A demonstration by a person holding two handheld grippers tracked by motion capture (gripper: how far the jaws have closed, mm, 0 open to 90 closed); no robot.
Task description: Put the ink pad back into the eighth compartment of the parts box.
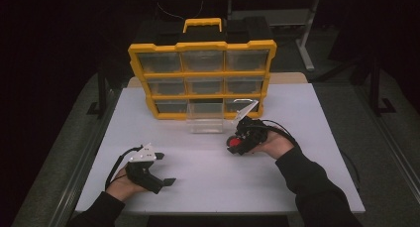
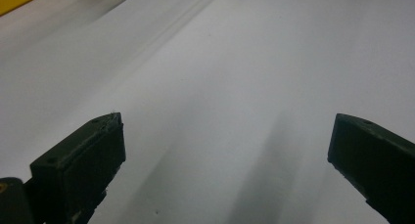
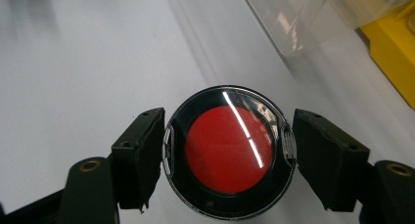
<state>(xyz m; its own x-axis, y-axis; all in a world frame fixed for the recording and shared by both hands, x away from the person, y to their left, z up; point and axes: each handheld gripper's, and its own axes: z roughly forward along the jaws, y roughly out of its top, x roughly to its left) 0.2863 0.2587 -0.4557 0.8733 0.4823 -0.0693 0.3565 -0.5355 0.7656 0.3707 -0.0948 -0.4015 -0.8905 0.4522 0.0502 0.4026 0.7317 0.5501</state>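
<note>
Black sleeves [image 1: 312,182] to both wrists; each black hand-held gripper [image 1: 148,170] trails a black cable.

1. White table [image 1: 297,177]: flat rectangular top, plain surface.
2. Yellow drawer cabinet [image 1: 201,80] stands upright at the far edge, centred; three rows of clear drawers, yellow handle on top.
3. Clear plastic drawer [image 1: 206,119] sits on the tabletop just in front of the cabinet's bottom row, pulled out from the middle slot.
</note>
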